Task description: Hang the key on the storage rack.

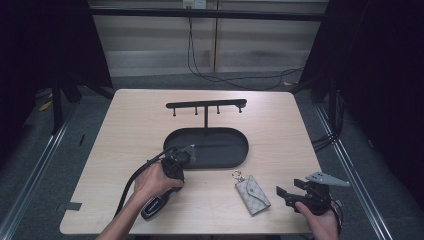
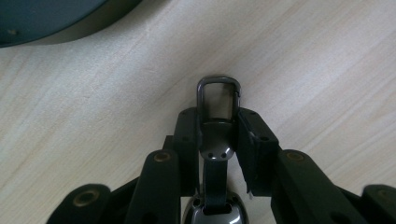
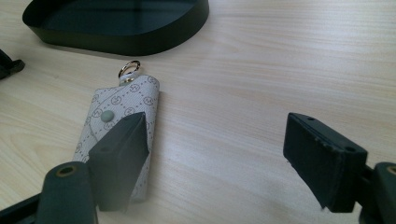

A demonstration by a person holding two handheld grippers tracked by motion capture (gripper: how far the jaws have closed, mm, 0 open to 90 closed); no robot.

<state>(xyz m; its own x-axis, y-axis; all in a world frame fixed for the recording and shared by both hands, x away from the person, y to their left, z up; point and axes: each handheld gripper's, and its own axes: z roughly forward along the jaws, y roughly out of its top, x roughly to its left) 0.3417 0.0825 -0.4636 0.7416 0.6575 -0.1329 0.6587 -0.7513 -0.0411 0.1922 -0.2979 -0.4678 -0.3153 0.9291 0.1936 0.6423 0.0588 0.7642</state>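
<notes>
Metal clasp [image 2: 218, 121] btwn left jaws.

A light wooden surface [image 1: 135, 125] with rounded corners stands on a grey floor [image 1: 65, 155]. Dark curtains [image 1: 45, 45] hang beyond its left and right edges. Past the far edge, pale wall panels [image 1: 155, 42] sit behind a black horizontal bar [image 1: 210, 14], and black cables [image 1: 235, 80] trail across the floor.

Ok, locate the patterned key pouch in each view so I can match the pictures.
High view: the key pouch lies on the table near the front edge, between the two hands.
Left gripper view: not in it.
Right gripper view: the pouch lies left of centre, partly behind the left jaw.
Shared landmark: the black oval tray, beyond the pouch's ring.
</notes>
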